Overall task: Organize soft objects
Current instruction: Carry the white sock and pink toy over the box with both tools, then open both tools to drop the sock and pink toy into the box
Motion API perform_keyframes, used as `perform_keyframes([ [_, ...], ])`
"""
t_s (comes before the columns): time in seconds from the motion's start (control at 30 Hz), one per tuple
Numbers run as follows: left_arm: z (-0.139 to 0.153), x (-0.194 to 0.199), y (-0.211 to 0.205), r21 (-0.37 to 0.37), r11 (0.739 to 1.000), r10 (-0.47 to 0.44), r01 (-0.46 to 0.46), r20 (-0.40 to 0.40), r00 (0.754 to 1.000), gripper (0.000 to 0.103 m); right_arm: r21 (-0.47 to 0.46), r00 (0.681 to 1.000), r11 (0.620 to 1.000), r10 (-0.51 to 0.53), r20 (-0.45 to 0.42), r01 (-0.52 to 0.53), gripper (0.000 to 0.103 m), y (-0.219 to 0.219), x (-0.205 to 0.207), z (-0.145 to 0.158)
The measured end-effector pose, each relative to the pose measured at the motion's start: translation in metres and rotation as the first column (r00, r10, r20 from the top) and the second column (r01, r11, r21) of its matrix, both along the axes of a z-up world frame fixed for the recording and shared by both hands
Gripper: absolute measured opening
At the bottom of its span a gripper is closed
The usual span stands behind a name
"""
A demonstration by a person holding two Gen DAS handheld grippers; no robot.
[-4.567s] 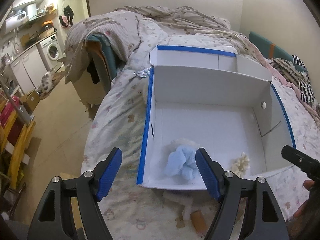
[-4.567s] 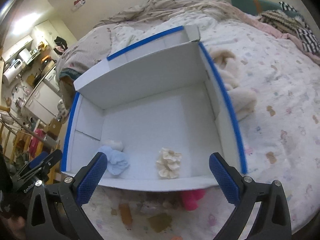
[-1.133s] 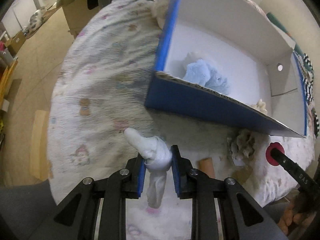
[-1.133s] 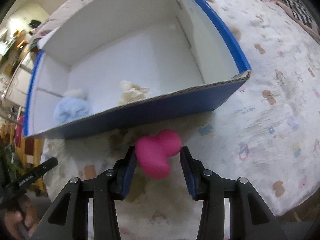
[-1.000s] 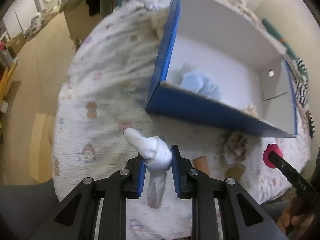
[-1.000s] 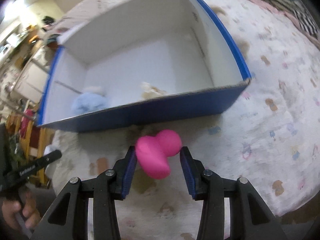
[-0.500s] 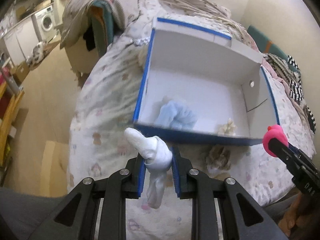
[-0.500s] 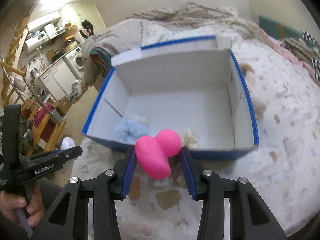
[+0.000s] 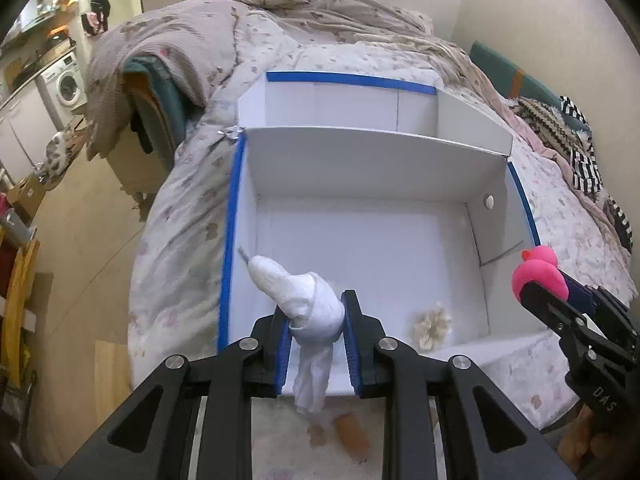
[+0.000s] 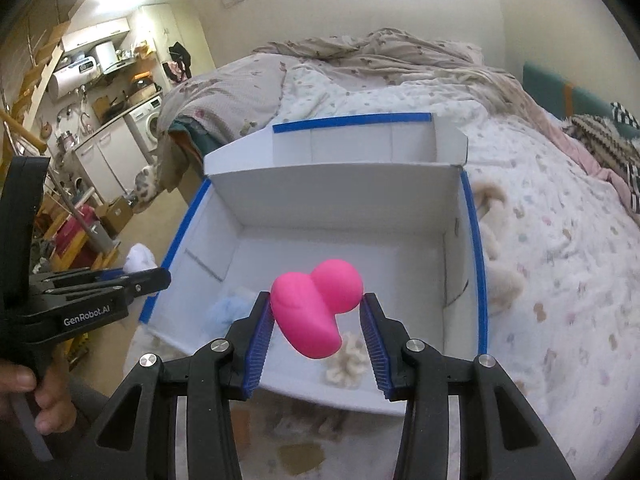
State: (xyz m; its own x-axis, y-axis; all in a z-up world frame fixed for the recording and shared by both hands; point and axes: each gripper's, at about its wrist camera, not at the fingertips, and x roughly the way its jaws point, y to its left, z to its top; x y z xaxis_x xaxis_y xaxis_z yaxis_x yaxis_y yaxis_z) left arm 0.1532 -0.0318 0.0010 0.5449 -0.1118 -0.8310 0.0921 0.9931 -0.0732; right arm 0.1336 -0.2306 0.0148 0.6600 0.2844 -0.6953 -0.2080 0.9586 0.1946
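- Left gripper [image 9: 316,332] clamps the white sock [image 9: 304,300], hanging above the box [image 9: 230,216] edge ahead, ready for dropping.
- Right gripper [image 10: 318,322] pinches the pink toy [image 10: 316,308] over the box interior for release.

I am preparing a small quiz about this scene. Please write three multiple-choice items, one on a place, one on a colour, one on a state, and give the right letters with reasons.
1. Where does the cream scrunchie lie?
A. inside the box
B. on the floor
C. on the washing machine

2. What colour is the toy in the right gripper?
A. green
B. pink
C. yellow

3. What is the left gripper doing?
A. hanging open and empty
B. gripping a book
C. gripping a white sock

Answers: 1 A, it rests on the white floor of the box; 2 B, the pink toy sits between the fingers; 3 C, the white sock is clamped.
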Motion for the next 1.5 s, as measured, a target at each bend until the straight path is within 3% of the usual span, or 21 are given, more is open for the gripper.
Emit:
perform_keyframes([
  [0.3,-0.020,0.048,-0.017,0.013,0.998,-0.068,0.068,-0.002,0.998,0.021,-0.023,0.998,1.000,0.000,-0.068,-0.002,0.046,0.001,0.051,-0.028],
  [0.53,-0.050,0.067,-0.014,0.004,1.000,-0.024,0.024,-0.038,0.999,0.021,-0.032,0.989,0.999,-0.007,-0.145,0.002,0.046,0.007,0.067,-0.052],
  [0.67,-0.059,0.071,-0.012,0.011,1.000,-0.004,0.005,-0.047,0.999,0.021,-0.090,0.980,0.996,0.007,-0.197,-0.025,0.046,0.015,0.067,-0.069],
  [0.9,-0.084,0.082,-0.012,-0.033,0.999,0.005,-0.009,-0.139,0.990,0.022,-0.115,0.962,0.993,0.004,-0.274,-0.037,0.047,0.015,0.068,-0.088],
  [1.2,-0.086,0.091,-0.015,-0.014,1.000,-0.002,0.000,-0.147,0.989,0.022,-0.086,0.942,0.996,-0.044,-0.332,0.016,0.047,0.000,0.073,-0.099],
  [1.5,-0.084,0.089,-0.013,-0.010,1.000,0.026,-0.028,-0.145,0.989,0.024,-0.083,0.947,0.996,-0.050,-0.318,0.024,0.047,-0.002,0.072,-0.097],
])
